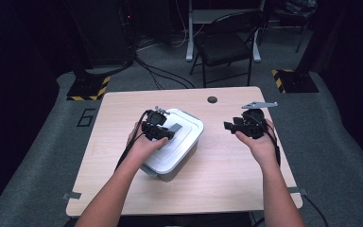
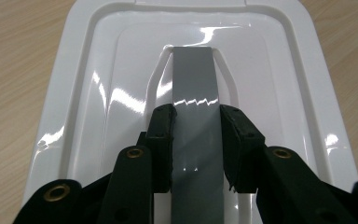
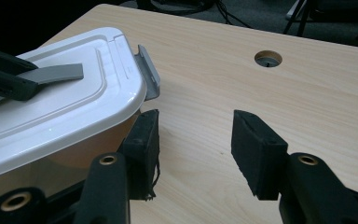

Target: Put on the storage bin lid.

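1. roughly at the middle of the desk (image 1: 217,165), a little toward its left, sits the box (image 1: 172,158), turned at an angle to the desk's edges; bare wood lies all round it, with the widest free stretch to its right and toward the near edge.
2. near the far edge there is a round cable hole (image 1: 212,100), well apart from the box.
3. the left claw (image 2: 196,140) rests on top of the white lid (image 2: 98,116), its jaws set narrow on either side of the grey handle (image 2: 193,79), touching or all but touching it (the left gripper view does not settle whether they press).
4. the right claw (image 3: 196,149) hangs over open desk just beside the box's right end, jaws wide with nothing between them; in the right gripper view one jaw stands close to the box wall, below the grey latch (image 3: 149,74).
5. the lid is glossy, with rounded corners, a raised rim and a stepped, sunken centre where the flat grey handle lies.
6. the box's body below is translucent, and the latch at its end tilts outward from the lid.
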### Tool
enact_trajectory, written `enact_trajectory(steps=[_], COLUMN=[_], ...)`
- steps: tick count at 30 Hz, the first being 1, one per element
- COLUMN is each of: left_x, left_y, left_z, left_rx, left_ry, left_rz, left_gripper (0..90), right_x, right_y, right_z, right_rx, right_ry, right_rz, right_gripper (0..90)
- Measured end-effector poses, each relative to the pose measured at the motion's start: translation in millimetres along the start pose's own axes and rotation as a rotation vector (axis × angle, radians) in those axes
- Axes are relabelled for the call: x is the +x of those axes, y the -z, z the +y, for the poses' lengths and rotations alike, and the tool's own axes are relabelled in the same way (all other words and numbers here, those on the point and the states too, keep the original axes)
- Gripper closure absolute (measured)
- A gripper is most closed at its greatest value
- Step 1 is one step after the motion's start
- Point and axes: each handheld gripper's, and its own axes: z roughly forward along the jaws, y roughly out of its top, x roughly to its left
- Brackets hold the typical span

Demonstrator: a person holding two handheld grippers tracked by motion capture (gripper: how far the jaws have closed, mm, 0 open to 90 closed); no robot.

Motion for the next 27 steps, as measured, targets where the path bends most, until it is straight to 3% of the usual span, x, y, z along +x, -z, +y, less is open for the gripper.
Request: enact_trajectory(steps=[7,16,21,27], left_x=[0.2,7.7,4.2,11.6], left_y=[-1.6,-0.7,-1.7,-2.9], left_z=[0.1,-4.0,-0.5,-1.0], left_rx=[-0.003,-0.015,0.012,-0.006], left_ry=[-0.002,0.009,-0.039,-0.003], left_rz=[-0.001,-0.038,-0.004,-0.043], left_gripper=[66.4,66.5,66.5,66.5], right_x=[-0.2,-1.0,-0.5,-0.5], right_y=[-1.1,-1.2,-2.1,-2.9], right_z=[-0.4,-0.8,-0.9,-1.1], right_rx=[0.002,0.002,0.004,0.007], right_ry=[0.002,-0.004,-0.001,0.000], right_rz=[-0.002,-0.002,-0.002,-0.002], right_gripper=[51.5,51.6,51.6,51.6])
